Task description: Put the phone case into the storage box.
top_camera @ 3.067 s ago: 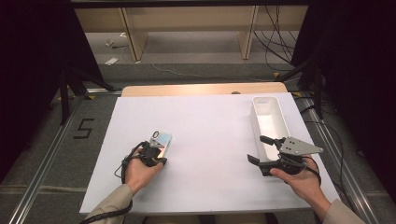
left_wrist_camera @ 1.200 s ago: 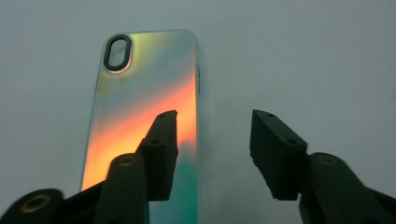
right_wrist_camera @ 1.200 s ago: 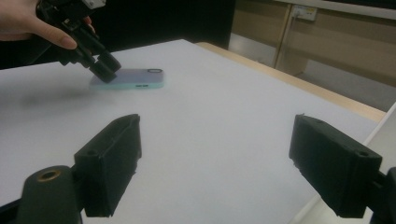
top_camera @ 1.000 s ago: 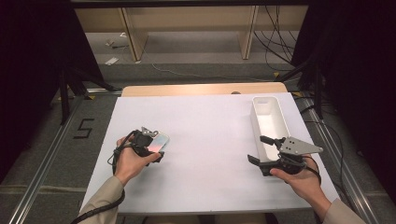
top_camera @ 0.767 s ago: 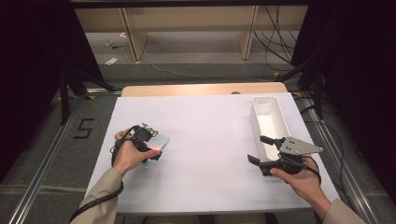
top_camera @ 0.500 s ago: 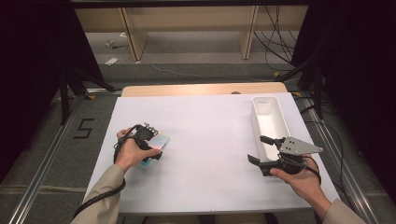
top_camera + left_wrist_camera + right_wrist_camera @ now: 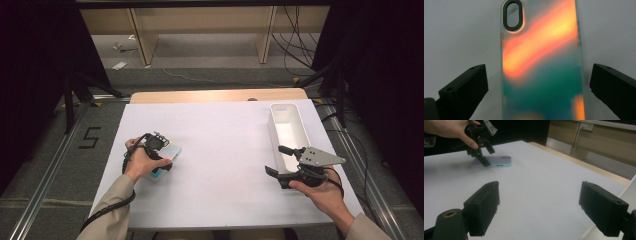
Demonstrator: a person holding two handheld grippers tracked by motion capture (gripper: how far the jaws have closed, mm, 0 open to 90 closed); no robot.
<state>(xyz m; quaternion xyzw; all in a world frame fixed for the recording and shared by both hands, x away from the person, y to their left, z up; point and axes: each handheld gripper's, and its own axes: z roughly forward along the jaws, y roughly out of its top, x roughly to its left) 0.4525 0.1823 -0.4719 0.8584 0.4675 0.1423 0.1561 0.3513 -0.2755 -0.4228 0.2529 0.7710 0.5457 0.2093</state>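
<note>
A phone case (image 7: 171, 151) with an orange-and-teal sheen lies flat on the white table (image 7: 225, 150) at the front left. My left gripper (image 7: 161, 159) points down over it. Its jaws have just been opening and now stand open, one on each side of the case (image 7: 541, 62), with a gap at either edge. My right gripper (image 7: 276, 160) hovers open and holds nothing at the front right, beside the near end of a white bin (image 7: 274, 127). The right gripper view looks between its own jaws (image 7: 539, 205) across the table to the case (image 7: 499, 161) and the left gripper (image 7: 486, 155).
The long white bin looks to hold nothing, and its edge (image 7: 629, 187) shows at the right of the right gripper view. A wooden strip (image 7: 215, 95) runs along the table's far side. Black frames and cables stand on the floor around.
The left hand has shifted a little to the left and swung round over the case, which stays where it lay. The right hand has not moved.
</note>
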